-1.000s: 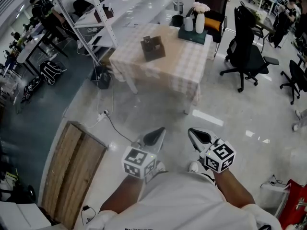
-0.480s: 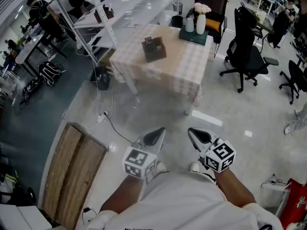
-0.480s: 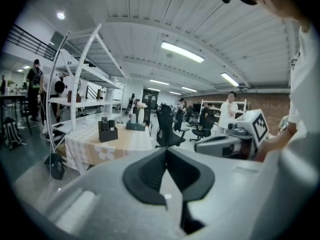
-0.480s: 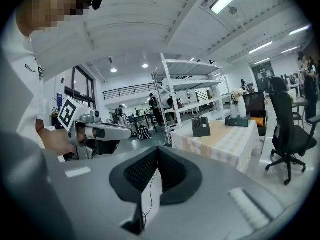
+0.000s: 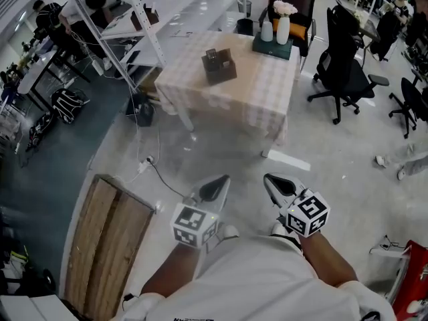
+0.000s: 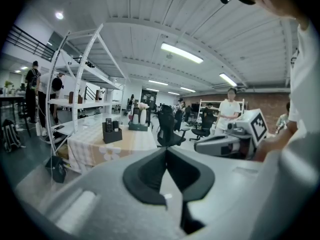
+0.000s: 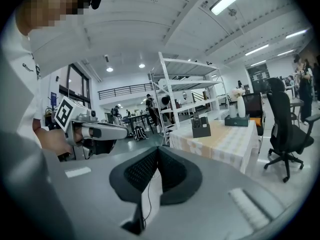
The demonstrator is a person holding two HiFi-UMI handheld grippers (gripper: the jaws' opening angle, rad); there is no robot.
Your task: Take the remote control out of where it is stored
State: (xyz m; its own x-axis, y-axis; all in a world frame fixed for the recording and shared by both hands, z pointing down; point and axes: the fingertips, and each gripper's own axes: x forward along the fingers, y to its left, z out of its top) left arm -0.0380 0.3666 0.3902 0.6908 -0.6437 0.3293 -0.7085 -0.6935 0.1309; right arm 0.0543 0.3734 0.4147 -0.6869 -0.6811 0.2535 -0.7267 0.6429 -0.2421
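The left gripper (image 5: 215,190) and the right gripper (image 5: 279,187) were held side by side close to the person's chest. Each had its jaws pressed together with nothing between them. To their left a wooden board (image 5: 100,239) lay on the floor, and a white cable (image 5: 157,174) trailed over the pale tiles ahead. The rest of the floor up to the table (image 5: 262,95) lay open. On the table's checked cloth stood a dark holder (image 5: 219,67) with the remote control (image 6: 108,124) upright in it, well apart from both grippers. A vase (image 5: 283,29) stood at the far edge. A shelving rack (image 5: 137,19) flanked the table's left side and an office chair (image 5: 344,72) its right.
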